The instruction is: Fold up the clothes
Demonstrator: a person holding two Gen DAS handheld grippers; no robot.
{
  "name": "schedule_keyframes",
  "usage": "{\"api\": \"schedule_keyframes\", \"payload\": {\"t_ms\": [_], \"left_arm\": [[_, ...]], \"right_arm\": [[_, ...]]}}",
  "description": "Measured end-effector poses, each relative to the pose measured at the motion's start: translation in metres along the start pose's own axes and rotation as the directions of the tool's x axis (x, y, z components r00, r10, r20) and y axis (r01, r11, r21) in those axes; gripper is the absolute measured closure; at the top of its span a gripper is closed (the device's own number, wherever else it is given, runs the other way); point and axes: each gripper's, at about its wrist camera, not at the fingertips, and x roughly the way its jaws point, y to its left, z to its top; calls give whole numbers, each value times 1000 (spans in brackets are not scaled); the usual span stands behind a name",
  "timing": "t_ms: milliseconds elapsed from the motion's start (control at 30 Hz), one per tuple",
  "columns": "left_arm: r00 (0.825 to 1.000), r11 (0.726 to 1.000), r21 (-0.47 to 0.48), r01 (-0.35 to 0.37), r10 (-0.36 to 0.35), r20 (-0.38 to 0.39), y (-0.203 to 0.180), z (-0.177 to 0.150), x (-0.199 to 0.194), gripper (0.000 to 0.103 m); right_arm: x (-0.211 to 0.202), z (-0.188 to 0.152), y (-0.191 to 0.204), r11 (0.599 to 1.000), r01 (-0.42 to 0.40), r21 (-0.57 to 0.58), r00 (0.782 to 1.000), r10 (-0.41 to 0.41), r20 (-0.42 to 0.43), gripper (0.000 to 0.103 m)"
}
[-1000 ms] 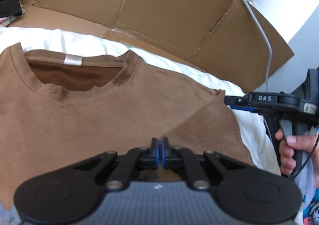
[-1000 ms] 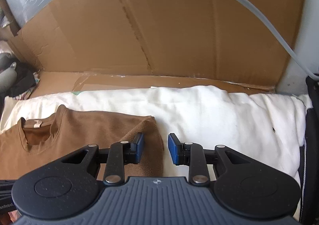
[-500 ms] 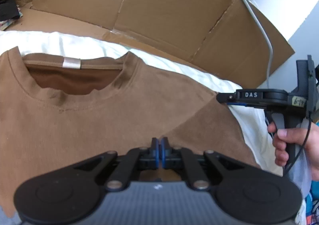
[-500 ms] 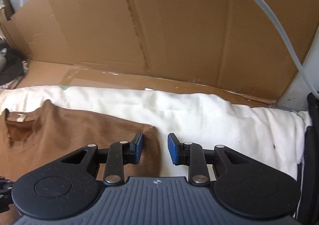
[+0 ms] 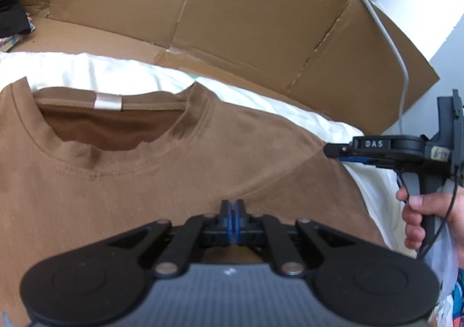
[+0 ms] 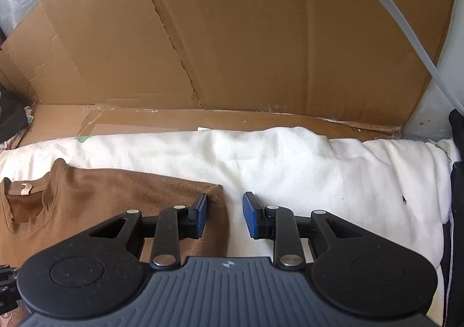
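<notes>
The right gripper (image 6: pixel 224 215) is creeping off the brown shirt (image 5: pixel 145 182) lying on the white blanket (image 6: pixel 319 176), fingers apart, left gripper (image 5: pixel 232 221) pinched together, so the folded sleeve might be flopping back.

The brown T-shirt (image 5: pixel 179 182) is soft, matt knit cloth with a satiny pale neck label (image 5: pixel 108 101). Under it lies a fluffy white blanket (image 6: pixel 319 170). Behind stands creased, rough cardboard (image 6: pixel 232 37). Both claws are matt black plastic with blue pads (image 6: pixel 249 214) and shiny metal rivets (image 6: pixel 163 260).
</notes>
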Motion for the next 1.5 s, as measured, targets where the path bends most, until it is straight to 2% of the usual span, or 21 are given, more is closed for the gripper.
{"api": "schedule_keyframes", "payload": {"t_ms": [233,400,533,633,700,833,967,1033,1100,1167,1233,1300,1500], "left_arm": [[1000,1000,5,-2,2,-10,-2,-1,0,98],[999,999,-23,35,-36,-22,-7,-5,-17,92],[997,996,-38,76,-77,-15,-16,-12,-35,87],[994,993,-54,105,-107,-26,-27,-19,-45,83],[993,993,-45,111,-113,-45,-35,-24,-49,75],[987,992,-1,123,-123,-101,-52,-37,-53,72],[984,992,1,126,-125,-129,-63,-53,-48,68],[982,991,-24,132,-135,-135,-64,-58,-44,67],[979,991,-32,132,-136,-152,-67,-63,-41,67],[976,988,-38,148,-152,-156,-71,-66,-41,67],[975,985,-5,172,-171,-145,-77,-69,-42,67],[982,989,50,142,-135,-129,-83,-72,-39,67],[976,984,-50,169,-174,-130,-70,-74,-20,67]], "right_arm": [[-19,7,-21,984,-104,148,993,111,-42,66],[-66,1,-29,979,-172,113,985,175,-17,65],[-108,-13,-27,981,-191,40,982,191,0,63],[-137,-25,-29,981,-194,-11,980,195,32,56],[-153,-35,-32,983,-181,-21,982,181,46,55],[-176,-62,-42,979,-204,-13,978,204,48,55],[-175,-92,-45,970,-192,-152,976,205,74,55],[-171,-103,-53,975,-179,-129,979,189,75,55],[-167,-111,-63,978,-198,-68,979,201,42,55],[-167,-120,-67,977,-204,-62,977,207,45,55],[-165,-126,-69,977,-206,-59,978,208,35,55],[-160,-132,-68,977,-202,-60,979,204,18,55],[-147,-144,-53,971,-180,-155,984,179,-22,55]]}}
